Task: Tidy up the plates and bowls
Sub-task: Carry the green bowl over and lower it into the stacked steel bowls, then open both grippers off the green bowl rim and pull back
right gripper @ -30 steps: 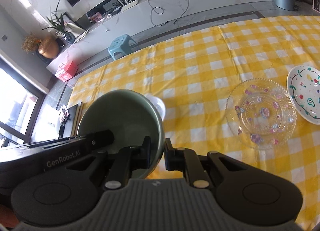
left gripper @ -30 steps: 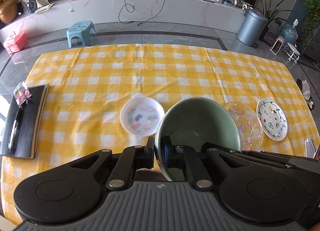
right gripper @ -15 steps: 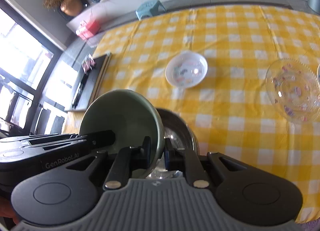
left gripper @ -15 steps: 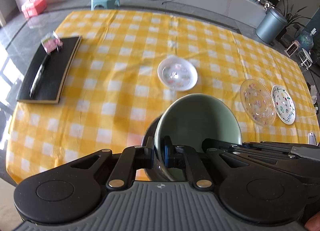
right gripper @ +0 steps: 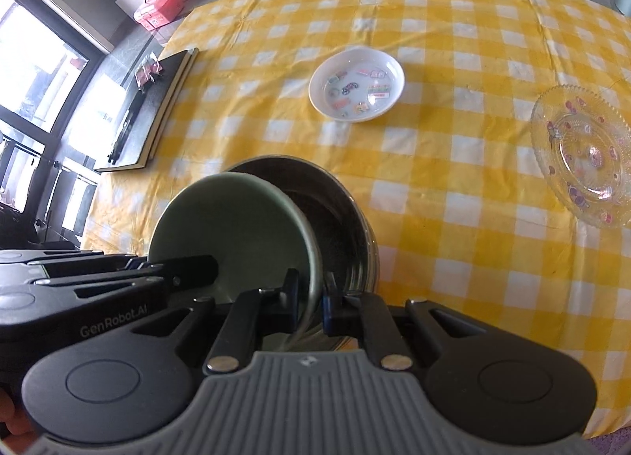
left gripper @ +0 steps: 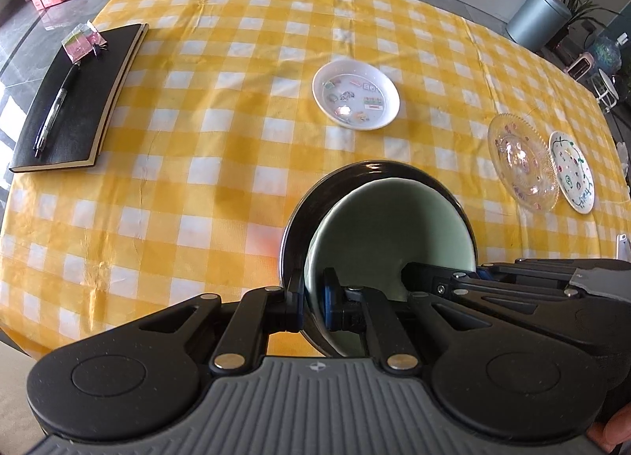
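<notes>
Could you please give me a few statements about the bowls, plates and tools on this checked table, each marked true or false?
1. Both tools, left tool and right tool, grip the pale green ceramic bowl. True.
2. The green bowl sits over a dark metal bowl. True.
3. The small white sticker-patterned dish is stacked on the clear glass plate. False: it lies apart.
4. The black notebook is bare. False: a pen lies on it.
</notes>
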